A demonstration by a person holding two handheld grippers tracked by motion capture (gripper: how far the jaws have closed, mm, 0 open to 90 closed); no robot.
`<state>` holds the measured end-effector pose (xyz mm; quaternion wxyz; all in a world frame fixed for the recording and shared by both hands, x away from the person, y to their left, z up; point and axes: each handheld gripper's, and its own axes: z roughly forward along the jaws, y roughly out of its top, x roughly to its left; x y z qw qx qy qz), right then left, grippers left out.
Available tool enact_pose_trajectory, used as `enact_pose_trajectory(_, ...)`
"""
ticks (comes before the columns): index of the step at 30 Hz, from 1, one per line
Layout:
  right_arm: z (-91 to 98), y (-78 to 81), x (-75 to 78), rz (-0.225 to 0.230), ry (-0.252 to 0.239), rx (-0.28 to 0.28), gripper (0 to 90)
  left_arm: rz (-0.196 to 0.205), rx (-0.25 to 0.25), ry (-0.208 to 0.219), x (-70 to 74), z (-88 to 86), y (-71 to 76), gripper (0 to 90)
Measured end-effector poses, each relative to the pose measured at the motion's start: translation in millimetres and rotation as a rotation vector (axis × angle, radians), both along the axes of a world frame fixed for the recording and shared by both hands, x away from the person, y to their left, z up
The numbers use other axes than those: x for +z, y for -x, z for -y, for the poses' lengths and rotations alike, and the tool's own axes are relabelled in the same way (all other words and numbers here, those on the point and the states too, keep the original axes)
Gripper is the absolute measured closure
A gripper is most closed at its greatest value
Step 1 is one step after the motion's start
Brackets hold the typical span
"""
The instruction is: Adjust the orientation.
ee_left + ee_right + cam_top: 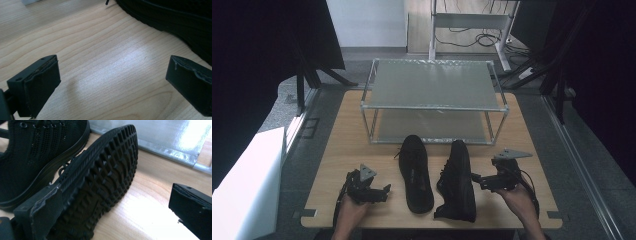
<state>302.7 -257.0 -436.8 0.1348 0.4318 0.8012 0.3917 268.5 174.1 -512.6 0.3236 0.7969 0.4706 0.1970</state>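
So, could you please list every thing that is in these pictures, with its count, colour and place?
Shoes: two, black; left shoe upright, right shoe on its side, both mid-table.
Rack: one, grey metal, two shelves, far half of table.
Table: one, light wood, centre.
White box: one, left of table.
Desk frame: one, white, background.
Left gripper: black, jaws open, left of shoes.
Right gripper: black, jaws open, by right shoe's sole.

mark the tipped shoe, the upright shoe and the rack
Tipped shoe (105, 177), right gripper view, on its treaded sole.
Upright shoe (415, 172), high view, on its laced upper.
Rack (434, 85), high view, on its top shelf.
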Motion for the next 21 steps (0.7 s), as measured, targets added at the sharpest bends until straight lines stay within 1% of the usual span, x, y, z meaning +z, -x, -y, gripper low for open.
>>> enact_pose_trajectory(3, -7.2, -2.7, -0.5, 0.007, 0.014, 0.0, 0.0, -0.002, 0.0, -0.001, -0.1, 0.0, 0.0, 0.0)
enact_pose_trajectory(9, -14.2, -4.6, -5.6, 0.016, 0.015, -0.021, 0.0, -0.006, -0.004, -0.008, -0.9, 1.4, -0.1, 0.0)
enact_pose_trajectory(11, -15.2, -4.9, -8.1, 0.022, 0.03, -0.026, 0.0, -0.007, -0.005, -0.01, -0.8, 1.8, 0.1, 0.0)
enact_pose_trajectory(13, -13.3, -5.0, -9.8, 0.011, 0.01, -0.033, 0.0, -0.008, -0.006, -0.01, -0.9, 1.9, 0.2, 0.0)
enact_pose_trajectory(17, -8.4, -2.9, -11.0, -0.001, -0.005, -0.064, 0.0, -0.012, -0.009, -0.007, -1.1, 2.2, 0.4, 0.0)
enact_pose_trajectory(19, -4.7, -1.4, -10.5, 0.002, -0.004, -0.077, 0.0, -0.015, -0.012, -0.009, -1.4, 2.5, 0.6, 0.0)
enact_pose_trajectory(21, -1.6, 0.4, -9.5, 0.013, 0.003, -0.087, 0.0, -0.018, -0.014, -0.014, -1.6, 2.7, 0.5, 0.0)
